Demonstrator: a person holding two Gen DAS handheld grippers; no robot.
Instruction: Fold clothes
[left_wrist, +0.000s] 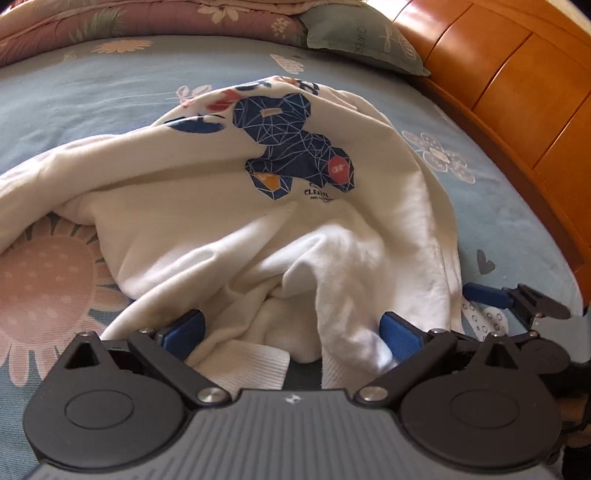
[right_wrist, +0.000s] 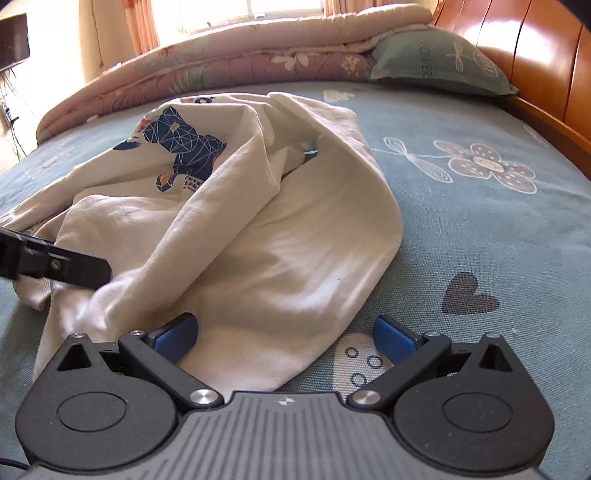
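Fingers wide apart on both tools, nothing pinched! Left gripper (left_wrist: 291, 332) straddles the ribbed hem (left_wrist: 255, 363) of the crumpled white sweatshirt (left_wrist: 229, 221), which lies mid-bed on the blue floral sheet (left_wrist: 92, 92), bear print (left_wrist: 291, 144) towards twelve o'clock. Right gripper (right_wrist: 284, 338) hovers over the garment's edge at five o'clock. Best play, I'd say: each clamps one hem corner, single layer only, then both draw apart to flatten before folding.

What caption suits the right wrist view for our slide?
Open right gripper at the edge of a crumpled white sweatshirt on a floral bedsheet, jaws apart.
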